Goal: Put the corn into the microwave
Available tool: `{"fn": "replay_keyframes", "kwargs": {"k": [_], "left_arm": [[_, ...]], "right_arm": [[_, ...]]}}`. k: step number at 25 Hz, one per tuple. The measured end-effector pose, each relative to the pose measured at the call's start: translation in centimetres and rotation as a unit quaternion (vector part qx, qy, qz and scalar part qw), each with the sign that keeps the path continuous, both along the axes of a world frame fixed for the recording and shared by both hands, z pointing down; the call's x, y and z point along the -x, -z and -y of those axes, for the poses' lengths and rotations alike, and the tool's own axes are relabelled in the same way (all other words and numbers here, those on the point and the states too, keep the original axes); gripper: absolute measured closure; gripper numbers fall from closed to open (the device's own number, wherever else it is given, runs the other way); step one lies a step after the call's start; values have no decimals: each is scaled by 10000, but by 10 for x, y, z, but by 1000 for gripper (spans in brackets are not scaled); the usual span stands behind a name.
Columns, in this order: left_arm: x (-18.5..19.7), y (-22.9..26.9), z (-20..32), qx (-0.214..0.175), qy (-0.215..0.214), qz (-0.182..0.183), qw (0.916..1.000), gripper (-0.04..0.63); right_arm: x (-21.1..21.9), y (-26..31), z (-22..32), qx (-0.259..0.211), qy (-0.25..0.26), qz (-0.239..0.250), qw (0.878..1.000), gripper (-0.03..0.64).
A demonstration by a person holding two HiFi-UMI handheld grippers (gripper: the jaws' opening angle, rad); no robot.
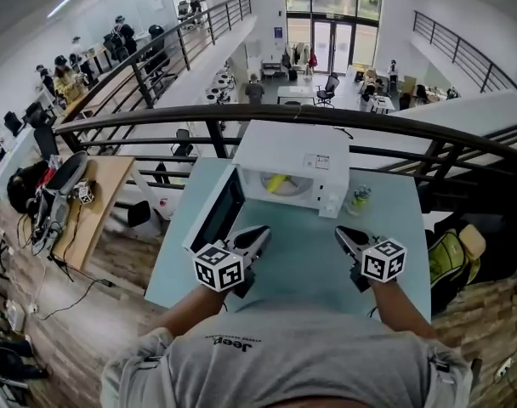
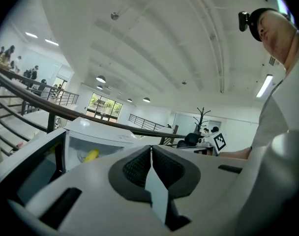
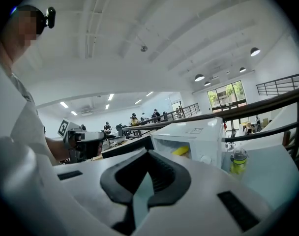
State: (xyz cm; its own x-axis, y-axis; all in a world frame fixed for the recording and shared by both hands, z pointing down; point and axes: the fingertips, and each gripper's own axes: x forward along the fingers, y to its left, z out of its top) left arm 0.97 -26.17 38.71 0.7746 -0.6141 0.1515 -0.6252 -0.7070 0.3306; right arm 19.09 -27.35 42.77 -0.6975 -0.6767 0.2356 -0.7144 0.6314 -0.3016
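A white microwave (image 1: 297, 155) stands at the far side of the pale blue table (image 1: 305, 266), its door (image 1: 216, 215) swung open to the left. The yellow corn (image 1: 276, 182) lies inside on the turntable; it also shows in the left gripper view as corn (image 2: 91, 155) and in the right gripper view as corn (image 3: 181, 151). My left gripper (image 1: 263, 231) is shut and empty, near the open door's edge. My right gripper (image 1: 340, 231) is also shut with nothing in it, in front of the microwave's right side. Both sit apart from the microwave.
A small bottle with yellow-green contents (image 1: 358, 199) stands just right of the microwave. A dark railing (image 1: 369, 121) runs behind the table over a drop to the lower floor. A wooden desk (image 1: 97, 202) is at the left, a backpack (image 1: 450, 257) at the right.
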Motion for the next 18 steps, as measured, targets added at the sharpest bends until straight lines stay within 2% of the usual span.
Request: {"fn": "replay_keyframes", "kwargs": {"k": [6, 11, 18], "left_arm": [[12, 12, -4, -195, -215, -13, 9996, 568], [36, 14, -3, -385, -99, 62, 9992, 568], [50, -4, -5, -193, 106, -94, 9997, 577]], "right_arm": [[17, 4, -7, -16, -18, 107, 9999, 600], [35, 13, -11, -81, 47, 63, 9999, 599], [32, 19, -14, -94, -21, -89, 9999, 600]]}}
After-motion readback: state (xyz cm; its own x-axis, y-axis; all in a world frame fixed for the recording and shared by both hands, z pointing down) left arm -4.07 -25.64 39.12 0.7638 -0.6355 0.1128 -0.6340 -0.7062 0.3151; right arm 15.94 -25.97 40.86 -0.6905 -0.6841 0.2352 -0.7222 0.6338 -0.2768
